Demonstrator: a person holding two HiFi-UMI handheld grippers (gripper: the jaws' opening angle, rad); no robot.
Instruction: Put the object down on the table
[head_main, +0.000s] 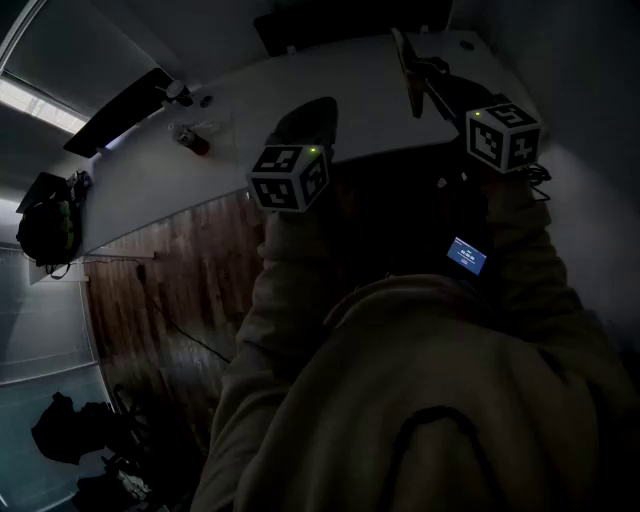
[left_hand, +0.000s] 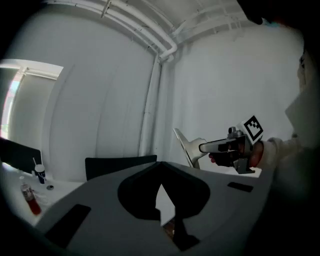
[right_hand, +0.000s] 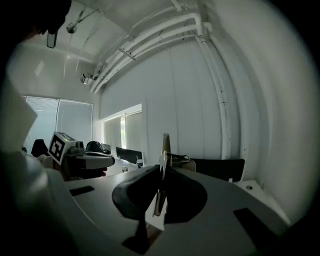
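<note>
The right gripper is closed on a thin flat object with a metal clip at one end. In the right gripper view the object is seen edge-on and upright, clamped between the two dark pads. It is held at the far right of the white table; whether its lower edge touches the tabletop cannot be made out. In the left gripper view the same object is shown tilted, to the right, at the front of the right gripper.

The left gripper is held to the left of the right one, with its jaws brought together at the tips and nothing between them.

No brand or word can be read. Only black-and-white square patterns are carried by the marker cube on each gripper. A small blue screen is lit near the right hand, its print too small to read. On the far left of the table a bottle with red contents is seen, its label illegible. A dark chair is placed behind the table.
</note>
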